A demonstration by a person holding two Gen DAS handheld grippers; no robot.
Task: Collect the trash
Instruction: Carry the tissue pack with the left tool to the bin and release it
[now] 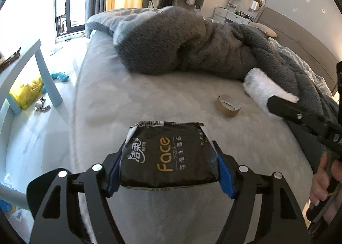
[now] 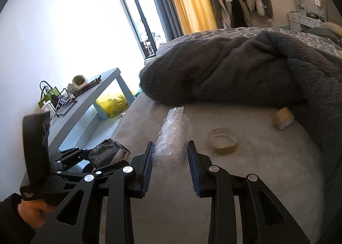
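My left gripper (image 1: 168,171) is shut on a black "Face" tissue pack (image 1: 168,154), held just above the grey bed sheet (image 1: 128,98); the pack also shows in the right wrist view (image 2: 106,154). My right gripper (image 2: 171,158) has its blue pads on both sides of a clear crumpled bubble-wrap roll (image 2: 173,137), which lies on the sheet; the pads look to touch it. The roll appears white in the left wrist view (image 1: 263,88). An empty brown tape ring (image 1: 227,105) lies on the sheet beside the roll and also shows in the right wrist view (image 2: 223,140).
A dark grey fluffy blanket (image 1: 181,45) is heaped across the far half of the bed. A small beige roll (image 2: 283,118) sits by the blanket's edge. A light-blue side table (image 2: 85,98) stands left of the bed with a yellow bag (image 1: 26,92) under it. Toys (image 1: 59,76) lie on the floor.
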